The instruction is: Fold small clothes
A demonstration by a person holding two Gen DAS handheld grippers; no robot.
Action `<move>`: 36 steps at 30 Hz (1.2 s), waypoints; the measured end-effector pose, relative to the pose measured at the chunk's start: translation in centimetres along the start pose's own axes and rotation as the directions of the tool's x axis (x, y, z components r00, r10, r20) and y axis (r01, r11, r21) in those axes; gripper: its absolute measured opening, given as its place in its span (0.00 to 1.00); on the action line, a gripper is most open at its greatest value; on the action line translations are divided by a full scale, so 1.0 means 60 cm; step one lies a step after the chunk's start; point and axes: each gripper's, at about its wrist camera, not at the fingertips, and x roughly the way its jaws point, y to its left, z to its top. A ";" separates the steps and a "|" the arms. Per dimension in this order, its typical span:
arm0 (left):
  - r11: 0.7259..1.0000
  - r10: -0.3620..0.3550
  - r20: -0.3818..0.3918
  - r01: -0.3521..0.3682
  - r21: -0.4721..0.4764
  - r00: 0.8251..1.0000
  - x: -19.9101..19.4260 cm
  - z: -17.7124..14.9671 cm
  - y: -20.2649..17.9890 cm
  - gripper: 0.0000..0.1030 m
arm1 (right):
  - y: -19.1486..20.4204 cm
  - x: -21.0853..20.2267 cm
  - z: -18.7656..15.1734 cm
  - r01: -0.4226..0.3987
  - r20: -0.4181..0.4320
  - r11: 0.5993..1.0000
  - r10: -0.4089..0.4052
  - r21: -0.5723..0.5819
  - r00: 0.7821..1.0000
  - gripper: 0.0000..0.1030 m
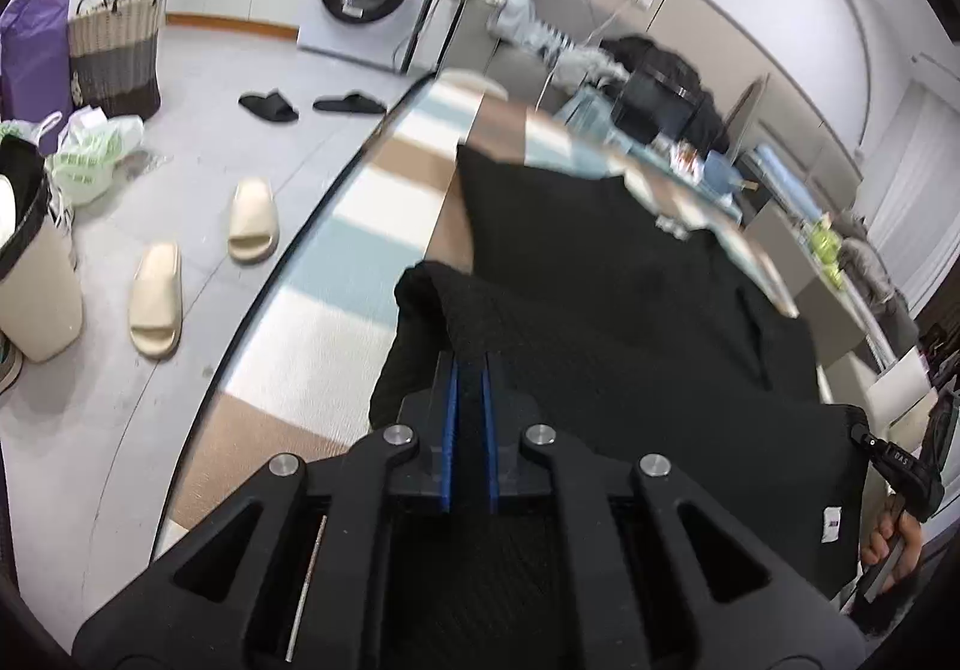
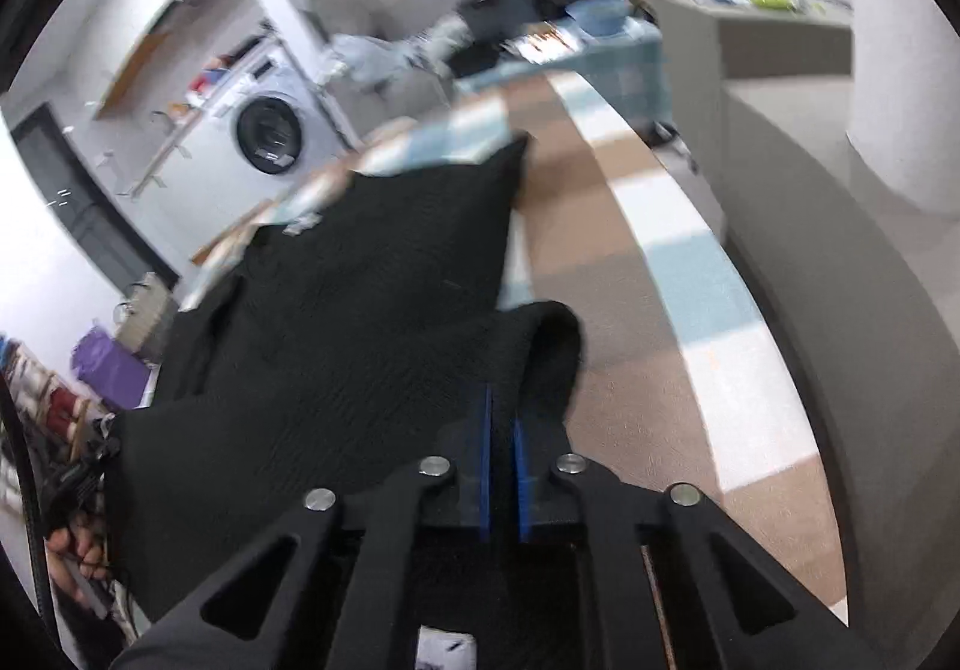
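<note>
- Gripping the black, crinkle-textured fabric garment at two near corners, the person has the first fold of the task in hand
- The left tool has its blue-padded jaws nearly together, pinched on a bunched fold of the black cloth at the garment's left near edge
- The right tool is likewise clamped almost closed, with a hump of the same cloth squeezed between its blue pads at the right near corner
- The garment lies spread across the counter with the brown, white and pale-blue checked covering; its far edge lies on the covering, while the near edge looks raised off it by the two grips
- A small white label shows on the cloth near the right hand
- My reading is that the lift is only begun and no crease has been laid yet
- The next move probably calls for carrying both corners forward together, level with each other, towards the far edge, keeping the cloth taut between the tools so it lands flat and square
- Uneven travel could skew the fold or bunch the fabric
</note>
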 end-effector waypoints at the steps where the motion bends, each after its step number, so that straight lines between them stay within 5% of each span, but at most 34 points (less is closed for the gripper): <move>1: 1.000 -0.011 0.016 0.011 0.002 1.000 -0.008 0.004 -0.002 0.04 | 0.006 -0.015 0.005 -0.005 0.035 1.000 0.006 -0.013 0.999 0.05; 6: 1.000 -0.015 0.051 0.015 0.003 0.999 -0.010 0.027 -0.006 0.04 | 0.031 -0.040 0.038 0.014 0.144 1.000 -0.010 -0.023 0.990 0.05; 13: 0.999 0.031 -0.016 -0.032 -0.019 0.999 0.041 0.033 0.001 0.05 | 0.009 0.042 0.052 0.093 0.009 0.994 -0.094 0.054 0.996 0.06; 15: 0.998 0.062 -0.023 -0.062 -0.007 0.998 0.040 0.028 0.001 0.06 | -0.007 0.055 0.046 0.114 -0.044 0.990 -0.111 0.080 0.993 0.14; 21: 0.996 0.086 -0.028 -0.087 -0.010 0.996 0.015 0.008 0.014 0.39 | -0.040 0.019 0.009 0.046 -0.064 0.994 -0.040 0.100 0.997 0.28; 27: 0.996 0.088 -0.079 -0.085 0.037 0.993 0.000 -0.025 0.015 0.42 | -0.056 -0.004 -0.028 0.020 -0.106 0.996 -0.010 0.087 0.994 0.37; 36: 0.992 0.107 -0.126 -0.098 0.077 0.986 -0.003 -0.061 0.010 0.42 | -0.038 -0.027 -0.089 0.030 -0.170 0.999 -0.033 -0.021 0.985 0.38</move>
